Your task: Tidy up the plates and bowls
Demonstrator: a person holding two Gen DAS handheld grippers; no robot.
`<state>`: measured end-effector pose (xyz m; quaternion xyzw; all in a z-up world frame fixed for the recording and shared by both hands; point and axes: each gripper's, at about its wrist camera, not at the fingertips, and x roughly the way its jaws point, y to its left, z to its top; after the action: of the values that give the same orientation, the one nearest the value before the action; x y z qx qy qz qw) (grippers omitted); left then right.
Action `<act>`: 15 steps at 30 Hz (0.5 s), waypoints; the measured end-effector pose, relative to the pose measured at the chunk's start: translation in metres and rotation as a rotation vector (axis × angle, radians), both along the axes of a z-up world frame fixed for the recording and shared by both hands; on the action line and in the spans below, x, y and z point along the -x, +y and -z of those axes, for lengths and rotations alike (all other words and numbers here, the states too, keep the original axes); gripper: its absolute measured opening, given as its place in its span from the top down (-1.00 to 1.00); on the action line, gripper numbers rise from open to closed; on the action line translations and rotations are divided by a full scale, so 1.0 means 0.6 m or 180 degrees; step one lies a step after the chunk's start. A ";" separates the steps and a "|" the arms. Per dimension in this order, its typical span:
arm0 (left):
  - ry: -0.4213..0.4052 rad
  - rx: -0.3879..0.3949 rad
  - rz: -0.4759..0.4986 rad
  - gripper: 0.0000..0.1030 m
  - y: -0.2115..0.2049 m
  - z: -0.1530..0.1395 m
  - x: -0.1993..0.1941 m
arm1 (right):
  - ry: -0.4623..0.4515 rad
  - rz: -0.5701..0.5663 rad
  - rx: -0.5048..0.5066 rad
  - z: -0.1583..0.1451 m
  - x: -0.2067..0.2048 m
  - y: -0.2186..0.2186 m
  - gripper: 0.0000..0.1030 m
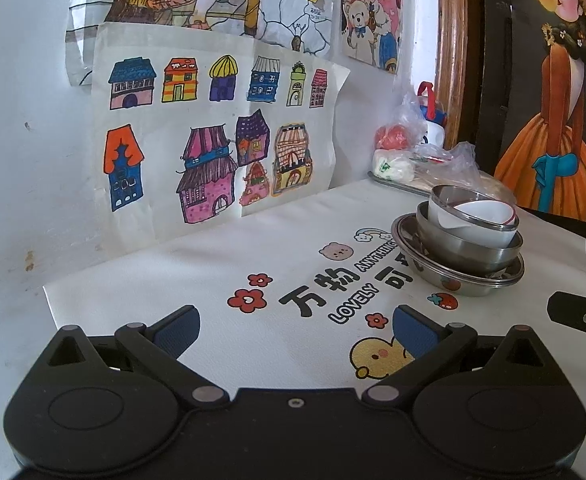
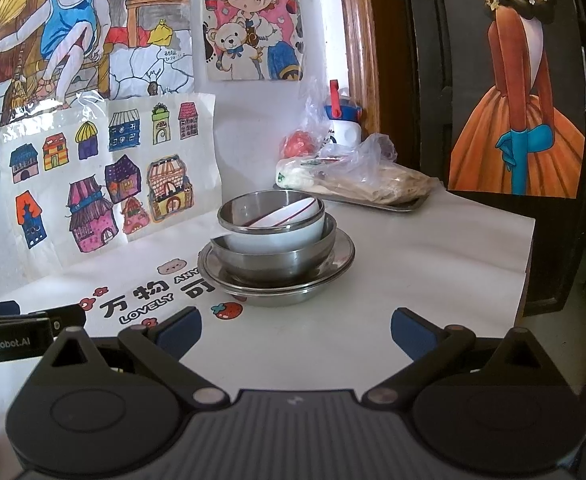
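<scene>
A stack of dishes stands on the white printed tablecloth [image 2: 433,264]. At the bottom are steel plates [image 2: 337,268], on them a steel bowl [image 2: 277,258], then a white bowl [image 2: 277,238], with a small steel bowl [image 2: 245,204] and a tilted red-rimmed white bowl [image 2: 293,210] on top. The stack also shows in the left wrist view [image 1: 465,244] at the right. My right gripper [image 2: 296,330] is open and empty, just in front of the stack. My left gripper [image 1: 296,330] is open and empty, over the cloth to the left of the stack.
A steel tray [image 2: 397,204] with plastic bags of food stands behind the stack, with a white and blue bottle [image 2: 343,124]. Children's drawings [image 2: 105,172] lean on the wall at the back. A dark door with a painting [image 2: 521,120] is at the right, past the table edge.
</scene>
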<state>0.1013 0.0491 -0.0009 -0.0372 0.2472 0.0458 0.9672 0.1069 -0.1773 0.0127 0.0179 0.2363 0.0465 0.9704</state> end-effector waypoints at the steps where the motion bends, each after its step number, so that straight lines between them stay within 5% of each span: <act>1: 0.0000 0.0002 0.0002 -0.98 0.000 0.000 0.000 | 0.0001 0.0002 0.0000 0.000 0.000 0.000 -1.00; 15: 0.0011 -0.0005 0.0027 -0.98 -0.001 0.000 -0.003 | 0.0033 0.0004 -0.0018 0.005 -0.005 0.001 -1.00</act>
<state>0.1033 0.0482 -0.0011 -0.0353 0.2489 0.0421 0.9670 0.1102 -0.1767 0.0099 0.0211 0.2411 0.0465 0.9692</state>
